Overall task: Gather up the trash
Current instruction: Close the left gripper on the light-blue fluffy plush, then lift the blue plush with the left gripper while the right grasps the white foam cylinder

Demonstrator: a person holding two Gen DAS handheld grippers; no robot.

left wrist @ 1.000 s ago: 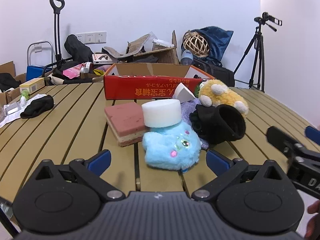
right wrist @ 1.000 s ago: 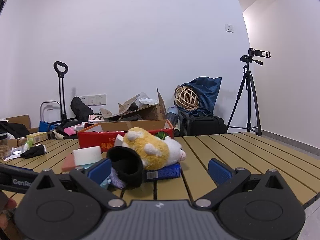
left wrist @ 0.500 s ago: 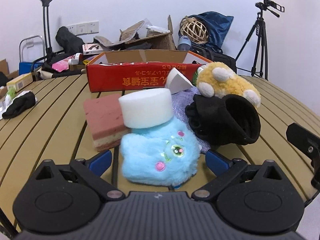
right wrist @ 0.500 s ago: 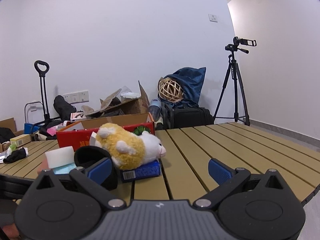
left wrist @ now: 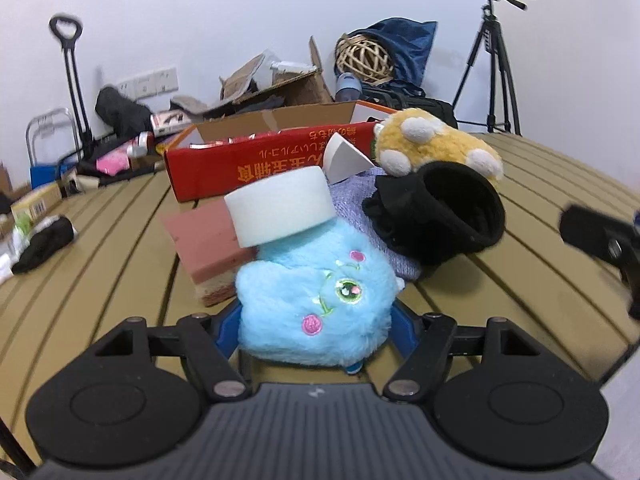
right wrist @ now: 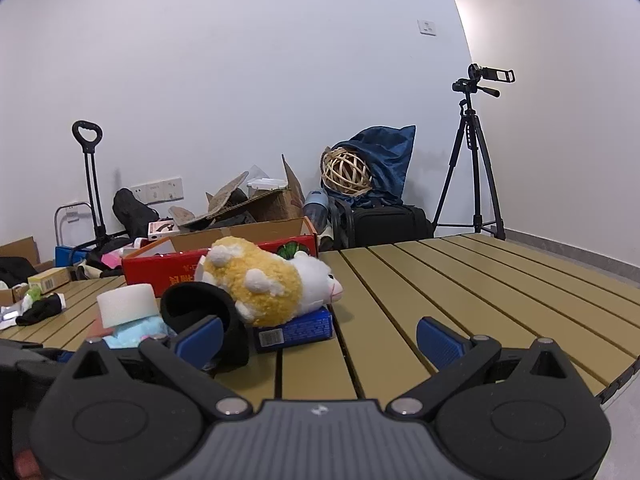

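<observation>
1. Blue plush toy (left wrist: 316,304), round and fluffy, with an embroidered green eye and pink cheek, lies on the slatted tan table (left wrist: 100,264) between the blue pads of the left gripper (left wrist: 314,330). The jaws are closing and both pads look to touch its fur, though how firmly they press cannot be told.
2. A white foam cylinder (left wrist: 280,208) leans on top of the toy, smooth and matte.
3. Just left, touching the toy, is a pink rectangular sponge block (left wrist: 206,242) with a paler layer beneath.
4. To the right sits a black knitted sock (left wrist: 456,212), its cuff open like a cup, on a lilac woven cloth (left wrist: 360,208).
5. Behind it lies a yellow-and-white plush animal (left wrist: 436,144); the right view shows it resting on a blue barcoded packet (right wrist: 296,330).
6. The right gripper (right wrist: 318,334) hangs over bare slats, fingers spread wide, holding nothing.
7. Farther back stands a red cardboard box (left wrist: 264,164), open-topped, with orange East Asian characters printed upside down.
8. Against the far wall: a woven rattan ball (left wrist: 364,58) and a camera tripod (left wrist: 496,60).
</observation>
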